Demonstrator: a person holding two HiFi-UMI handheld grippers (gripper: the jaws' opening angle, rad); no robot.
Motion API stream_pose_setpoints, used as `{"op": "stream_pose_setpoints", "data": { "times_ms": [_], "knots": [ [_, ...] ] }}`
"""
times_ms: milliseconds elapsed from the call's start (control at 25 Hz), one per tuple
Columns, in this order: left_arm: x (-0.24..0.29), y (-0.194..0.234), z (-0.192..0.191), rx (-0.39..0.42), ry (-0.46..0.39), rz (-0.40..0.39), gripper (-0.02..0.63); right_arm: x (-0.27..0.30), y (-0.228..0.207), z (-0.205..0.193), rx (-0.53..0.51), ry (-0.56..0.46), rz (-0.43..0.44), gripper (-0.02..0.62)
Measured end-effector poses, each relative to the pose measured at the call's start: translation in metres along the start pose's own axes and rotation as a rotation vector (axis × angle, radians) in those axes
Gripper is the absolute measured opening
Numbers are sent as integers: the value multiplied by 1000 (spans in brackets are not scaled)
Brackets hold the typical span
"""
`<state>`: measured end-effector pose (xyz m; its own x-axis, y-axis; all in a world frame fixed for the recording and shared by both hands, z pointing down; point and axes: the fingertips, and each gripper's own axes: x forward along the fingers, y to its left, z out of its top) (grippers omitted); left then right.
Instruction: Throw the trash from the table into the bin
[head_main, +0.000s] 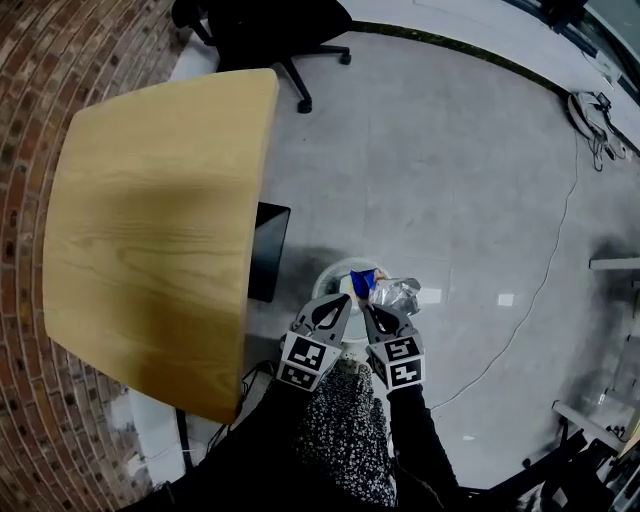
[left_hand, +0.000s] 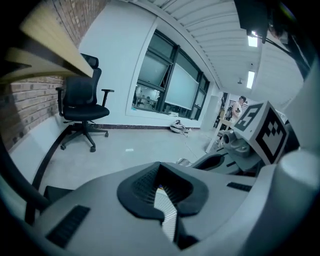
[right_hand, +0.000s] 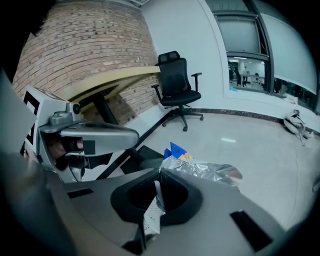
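Low over the floor, my right gripper (head_main: 372, 305) (right_hand: 157, 192) is shut on a crumpled silver foil wrapper (head_main: 398, 295) (right_hand: 210, 172). The foil runs between its pads and sticks out ahead. A blue and orange piece (head_main: 362, 280) (right_hand: 175, 150) shows at the wrapper's far side. Just below lies the round white bin (head_main: 332, 272), partly hidden by both grippers. My left gripper (head_main: 343, 300) (left_hand: 161, 187) hangs close beside the right one with its jaws closed together. Whether anything is pinched in them I cannot tell. In the right gripper view its body (right_hand: 85, 132) shows at the left.
The wooden table (head_main: 150, 230) stands to the left, along a brick wall (head_main: 25, 110). A black flat box (head_main: 268, 250) sits on the floor by the table's edge. A black office chair (head_main: 270, 25) (left_hand: 82, 105) stands farther off. Cables (head_main: 595, 115) trail across the grey floor on the right.
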<state>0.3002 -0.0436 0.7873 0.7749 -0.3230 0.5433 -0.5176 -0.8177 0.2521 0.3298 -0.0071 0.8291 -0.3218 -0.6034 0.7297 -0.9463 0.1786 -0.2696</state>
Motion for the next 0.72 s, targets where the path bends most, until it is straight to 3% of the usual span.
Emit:
{"op": "stream_pose_setpoints", "data": {
  "times_ms": [440, 720],
  "knots": [
    [25, 23, -90, -28, 80, -6, 6, 72, -14, -67, 70, 73, 14, 12],
    [21, 30, -106, -51, 86, 6, 6, 91, -6, -91, 111, 115, 21, 14]
  ]
}}
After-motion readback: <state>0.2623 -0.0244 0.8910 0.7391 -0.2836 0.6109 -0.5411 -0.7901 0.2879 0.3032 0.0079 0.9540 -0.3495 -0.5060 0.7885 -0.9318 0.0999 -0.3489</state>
